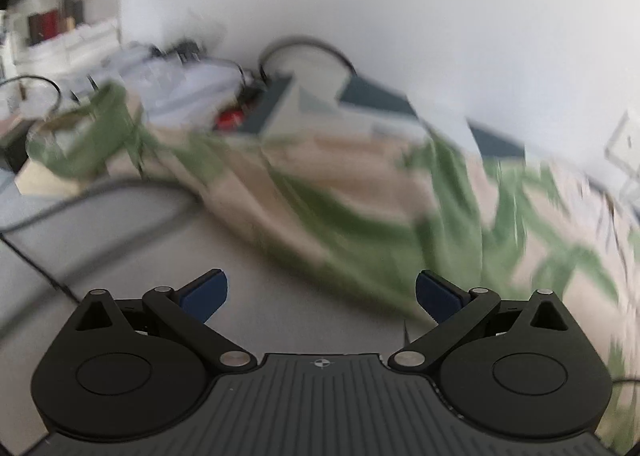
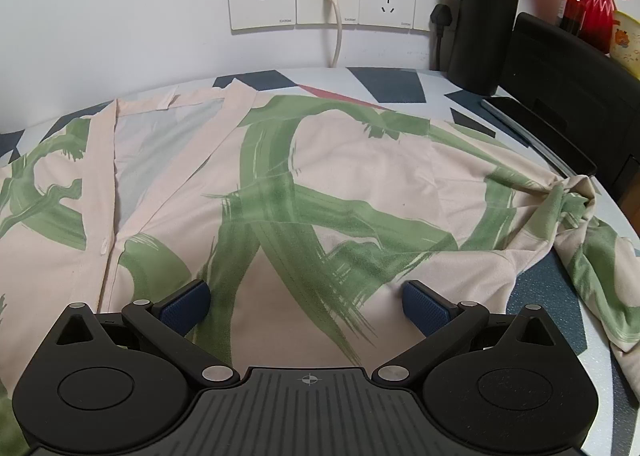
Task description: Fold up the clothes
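Right wrist view: cream short-sleeved shirt with green brushstroke print (image 2: 320, 184) lies spread flat on patterned round worktop (image 2: 384, 86), collar far left, long axis across our view. Rumpled sleeve (image 2: 568, 200) bunched at right edge. Right gripper (image 2: 306, 302) sits directly over shirt body, jaws wide, empty.

Left wrist view: blurred. Left gripper (image 1: 322, 296) jaws wide, empty, shirt (image 1: 360, 196) just beyond, far right. We judge right gripper nearer for sleeve fold.
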A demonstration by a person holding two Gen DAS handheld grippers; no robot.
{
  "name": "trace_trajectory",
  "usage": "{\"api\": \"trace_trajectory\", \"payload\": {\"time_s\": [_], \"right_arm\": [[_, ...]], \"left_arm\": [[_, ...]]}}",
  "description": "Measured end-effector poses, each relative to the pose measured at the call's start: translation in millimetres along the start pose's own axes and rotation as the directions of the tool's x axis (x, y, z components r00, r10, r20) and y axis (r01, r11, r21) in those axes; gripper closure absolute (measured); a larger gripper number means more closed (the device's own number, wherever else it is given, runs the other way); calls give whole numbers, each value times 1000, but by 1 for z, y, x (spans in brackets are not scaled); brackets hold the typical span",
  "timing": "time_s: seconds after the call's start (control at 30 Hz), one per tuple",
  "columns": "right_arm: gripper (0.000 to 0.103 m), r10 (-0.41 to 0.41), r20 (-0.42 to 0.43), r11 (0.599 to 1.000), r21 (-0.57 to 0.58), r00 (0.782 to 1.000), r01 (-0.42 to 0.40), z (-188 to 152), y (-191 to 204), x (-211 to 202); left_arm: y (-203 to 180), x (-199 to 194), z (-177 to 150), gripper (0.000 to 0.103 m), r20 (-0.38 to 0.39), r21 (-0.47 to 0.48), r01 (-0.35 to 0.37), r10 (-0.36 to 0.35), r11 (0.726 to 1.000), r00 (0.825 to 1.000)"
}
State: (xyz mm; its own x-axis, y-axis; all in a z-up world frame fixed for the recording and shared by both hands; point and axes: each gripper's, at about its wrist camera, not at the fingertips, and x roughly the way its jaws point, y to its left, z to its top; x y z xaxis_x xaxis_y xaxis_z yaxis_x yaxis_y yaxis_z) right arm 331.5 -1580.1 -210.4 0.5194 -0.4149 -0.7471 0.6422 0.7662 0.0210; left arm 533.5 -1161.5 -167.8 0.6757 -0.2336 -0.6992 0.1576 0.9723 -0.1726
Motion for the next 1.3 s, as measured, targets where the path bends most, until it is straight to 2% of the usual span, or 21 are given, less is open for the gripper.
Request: {"api": "trace_trajectory", "payload": {"time_s": [0.1,0.17,0.2,0.23,0.43,0.6,0.77,0.8,0.83,0.87,0.9,0.93,1.03,1.17,1.23,1.3], "right_arm": [[1,-1,5,1000,1,1000,1,-1,1,0],[1,1,7,1000,-1,1000,-1,-1,1,0],[1,1,8,1000,-1,1000,-1,-1,1,0],[1,3,9,1000,-3,1000,-3,-1,1,0],[1,10,10,1000,-11,1000,-10,-1,-1,0],[1,17,14,1000,-18,1000,-17,-1,-1,0],[1,24,20,999,-25,1000,-23,-1,-2,0],[1,26,20,999,-27,999,-25,-1,-2,0],[1,27,21,999,-29,999,-27,-1,-2,0],[1,29,22,999,-30,999,-28,-2,-3,0],[1,29,22,999,-31,999,-29,-2,-3,0],[1,30,22,999,-31,999,-29,-2,-3,0],[1,33,25,999,-34,999,-32,-2,-3,1],[1,37,29,999,-38,999,-36,-2,-3,1],[1,39,31,999,-39,999,-37,-2,-3,2],[1,39,33,999,-39,999,-37,-1,-3,2]], "left_arm": [[10,9,17,1,18,-50,-3,4,999,1000],[16,21,24,9,13,-73,-8,9,997,1000],[19,27,26,19,8,-86,-16,16,996,1000],[21,33,28,24,5,-103,-23,23,994,1000],[33,57,42,33,4,-189,-68,70,980,998],[42,67,56,34,-12,-254,-127,128,959,992],[48,76,66,34,-1,-227,-217,222,950,975],[51,77,68,44,2,-232,-220,226,948,974],[53,78,70,71,6,-237,-222,230,946,973],[54,78,72,85,3,-232,-225,232,946,973],[53,76,73,93,9,-221,-215,223,951,975],[50,71,73,96,23,-209,-198,207,958,978],[35,52,73,98,80,-142,-132,145,981,986],[-5,17,73,98,159,2,8,-9,1000,987],[-30,3,68,98,150,92,120,-132,989,980],[-56,-7,62,98,115,171,226,-247,959,962]]}}
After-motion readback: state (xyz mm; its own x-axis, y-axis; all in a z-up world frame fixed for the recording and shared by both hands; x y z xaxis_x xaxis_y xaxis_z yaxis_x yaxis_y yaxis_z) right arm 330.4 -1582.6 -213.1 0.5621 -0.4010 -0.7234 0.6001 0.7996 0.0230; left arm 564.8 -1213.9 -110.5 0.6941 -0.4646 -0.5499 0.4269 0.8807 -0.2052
